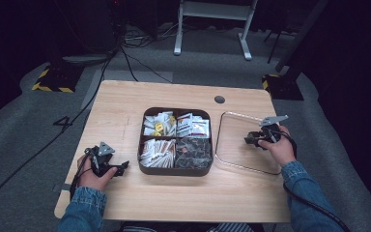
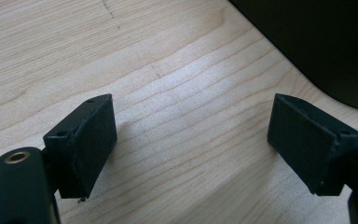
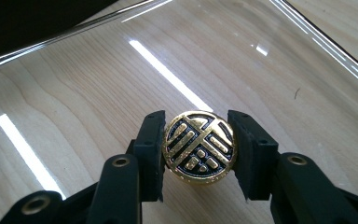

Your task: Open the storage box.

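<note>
- Progress looks roughly mid-way: the right gripper (image 3: 199,149) holds a round gold-and-black coin with a raised character pattern (image 3: 199,148), pinched at its edges between the two black jaws, which stand about half apart around it.
- Coin and gripper hang low over the clear, rounded-square plastic lid (image 1: 241,142), which lies flat on the pale wooden table (image 1: 125,106) at three o'clock from the dark brown four-compartment box (image 1: 175,140). In the right gripper view the lid's glossy surface (image 3: 98,84) lies under the coin; whether the coin touches it I cannot tell.
- Done so far, judging by how things lie: the lid is off the box and set just beside it, and one coin is in the grip and carried over the lid.
- Left to do, as I read it: lower the coin onto the lid and let go of it. Whether more coins are to follow I cannot say; something yellow shows among the white packets (image 1: 160,126) in the box's eleven o'clock compartment, too small to identify.
- Left gripper (image 1: 121,167) rests at nine o'clock from the box, in the person's left hand (image 1: 94,174) on the table. Its jaws stand apart with nothing between them, bare wood below, the box's dark wall (image 2: 326,46) just ahead.
</note>
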Demonstrator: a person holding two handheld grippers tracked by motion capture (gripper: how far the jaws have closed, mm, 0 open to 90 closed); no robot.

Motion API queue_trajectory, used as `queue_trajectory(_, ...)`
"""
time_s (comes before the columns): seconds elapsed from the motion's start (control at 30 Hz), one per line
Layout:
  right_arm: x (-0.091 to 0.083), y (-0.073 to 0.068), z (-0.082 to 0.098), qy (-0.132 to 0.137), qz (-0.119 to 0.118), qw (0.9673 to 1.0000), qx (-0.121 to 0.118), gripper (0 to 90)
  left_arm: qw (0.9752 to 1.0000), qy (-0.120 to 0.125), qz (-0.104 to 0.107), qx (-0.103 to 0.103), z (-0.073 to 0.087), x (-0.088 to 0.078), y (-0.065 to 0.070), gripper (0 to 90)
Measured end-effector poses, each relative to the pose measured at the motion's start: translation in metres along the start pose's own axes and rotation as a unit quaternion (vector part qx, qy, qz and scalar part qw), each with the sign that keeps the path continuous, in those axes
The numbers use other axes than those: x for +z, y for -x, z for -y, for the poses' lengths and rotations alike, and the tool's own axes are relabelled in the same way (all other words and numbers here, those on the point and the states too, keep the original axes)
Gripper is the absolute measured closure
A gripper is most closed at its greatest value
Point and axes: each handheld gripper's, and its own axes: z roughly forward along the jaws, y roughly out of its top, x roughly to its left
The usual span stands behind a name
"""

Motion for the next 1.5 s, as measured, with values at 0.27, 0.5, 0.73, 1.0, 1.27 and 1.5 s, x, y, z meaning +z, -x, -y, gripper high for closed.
queue_trajectory(0.27, 0.009, -0.001, 0.005, -0.009, 0.003, 1.0000, -0.001, 59.3, 1.0000, 0.000, 0.000, 0.000, 0.000, 0.000, 0.000, 15.9)
queue_trajectory(0.5, 0.014, -0.002, 0.007, -0.005, 0.002, 1.0000, 0.002, 59.2, 1.0000, 0.000, 0.000, -0.001, 0.000, 0.000, 0.001, 16.0)
queue_trajectory(0.73, 0.015, -0.003, 0.006, -0.004, 0.004, 1.0000, 0.004, 55.7, 1.0000, 0.000, 0.000, -0.001, 0.000, 0.000, 0.001, 16.0)
queue_trajectory(1.0, 0.008, -0.004, 0.001, 0.026, 0.019, 0.9991, 0.026, 46.9, 1.0000, 0.000, 0.001, -0.001, 0.000, 0.000, 0.000, 15.9)
queue_trajectory(1.27, -0.002, -0.006, -0.012, 0.060, 0.036, 0.9966, 0.043, 45.5, 1.0000, -0.001, -0.004, -0.002, 0.001, -0.001, 0.002, 16.0)
queue_trajectory(1.5, -0.009, -0.018, -0.035, 0.084, 0.027, 0.9956, 0.034, 45.5, 1.0000, 0.000, -0.005, -0.005, 0.002, -0.002, 0.003, 16.4)
